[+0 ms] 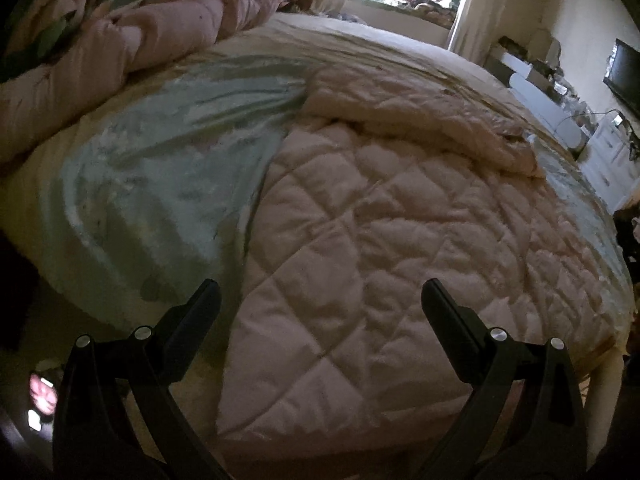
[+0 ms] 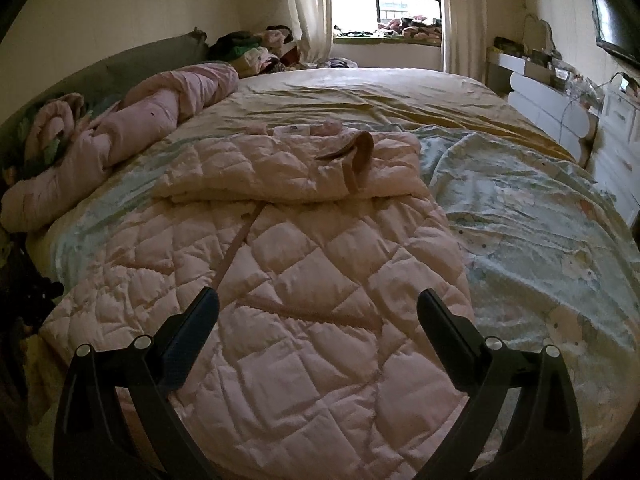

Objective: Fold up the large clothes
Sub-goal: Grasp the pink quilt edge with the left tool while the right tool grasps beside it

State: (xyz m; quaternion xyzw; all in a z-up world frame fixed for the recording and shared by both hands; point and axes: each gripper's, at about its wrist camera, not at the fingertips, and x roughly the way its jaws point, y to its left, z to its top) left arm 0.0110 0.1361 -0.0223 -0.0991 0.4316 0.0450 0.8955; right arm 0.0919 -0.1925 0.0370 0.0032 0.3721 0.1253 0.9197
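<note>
On the bed (image 2: 360, 92), a pink quilted coat (image 2: 312, 280) is lying lengthwise away from both grippers, collar end far, hem nearest, while the left gripper (image 1: 320, 300) and right gripper (image 2: 318, 308) are hovering wide open, holding nothing, the right looking better centred.

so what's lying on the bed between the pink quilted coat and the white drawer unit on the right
In the right wrist view, only a rumpled pale blue printed sheet covers the bed between the pink quilted coat and the white drawer unit.
</note>
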